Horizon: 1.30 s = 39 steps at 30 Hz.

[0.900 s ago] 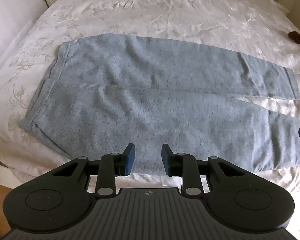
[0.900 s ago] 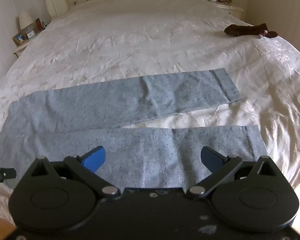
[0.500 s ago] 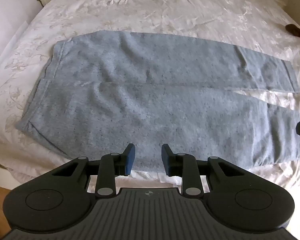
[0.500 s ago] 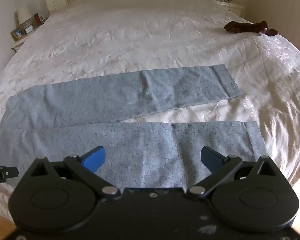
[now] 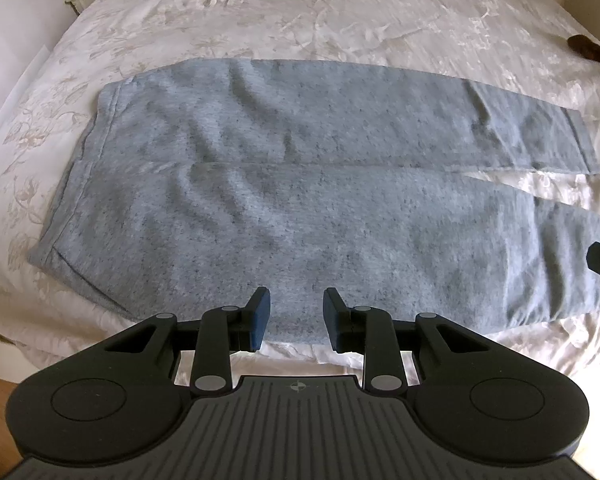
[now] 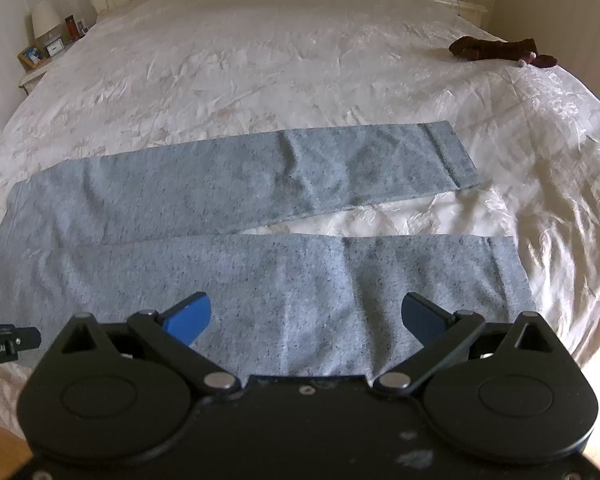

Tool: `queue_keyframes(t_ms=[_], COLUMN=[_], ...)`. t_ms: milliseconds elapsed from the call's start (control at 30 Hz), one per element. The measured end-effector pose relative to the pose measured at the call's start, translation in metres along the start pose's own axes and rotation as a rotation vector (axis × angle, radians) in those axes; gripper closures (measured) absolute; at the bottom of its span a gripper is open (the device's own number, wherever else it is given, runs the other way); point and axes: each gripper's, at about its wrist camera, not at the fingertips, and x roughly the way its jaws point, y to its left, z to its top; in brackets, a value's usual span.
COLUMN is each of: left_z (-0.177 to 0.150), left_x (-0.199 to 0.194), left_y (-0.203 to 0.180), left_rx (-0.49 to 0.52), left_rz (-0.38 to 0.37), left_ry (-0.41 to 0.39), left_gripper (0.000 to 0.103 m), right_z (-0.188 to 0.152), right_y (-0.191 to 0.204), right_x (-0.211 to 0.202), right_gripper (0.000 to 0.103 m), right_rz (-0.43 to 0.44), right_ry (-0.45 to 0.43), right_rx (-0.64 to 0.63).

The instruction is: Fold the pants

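While both grippers hover empty, grey marl knit pants point(image 5: 300, 216) lie flat on cream floral bedspread point(image 5: 340, 12), legs apart, ready for lengthwise fold. Left gripper point(image 5: 296, 316) narrowly parted above near edge; right gripper point(image 6: 306, 316) spread wide over near leg, likely lining up pinch.

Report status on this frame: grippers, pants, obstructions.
Left gripper open narrow, right gripper open wide, both empty above near edge. Pants flat on bed, unfolded, legs apart. Brown thing far off, nothing in the way.
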Motion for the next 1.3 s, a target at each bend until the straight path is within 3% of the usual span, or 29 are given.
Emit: queue_keyframes(t_ms=[1300], left_z=[-0.0014], left_x=[0.0006], left_y=[-0.0053], left_rx=[0.008], left_rz=[0.007], left_ry=[0.011], left_gripper=[0.074], right_z=[0.004], right_y=[-0.0044], right_x=[0.0076], right_gripper=[0.0], right_rz=[0.028], right_ry=[0.027], right_rx=[0.009])
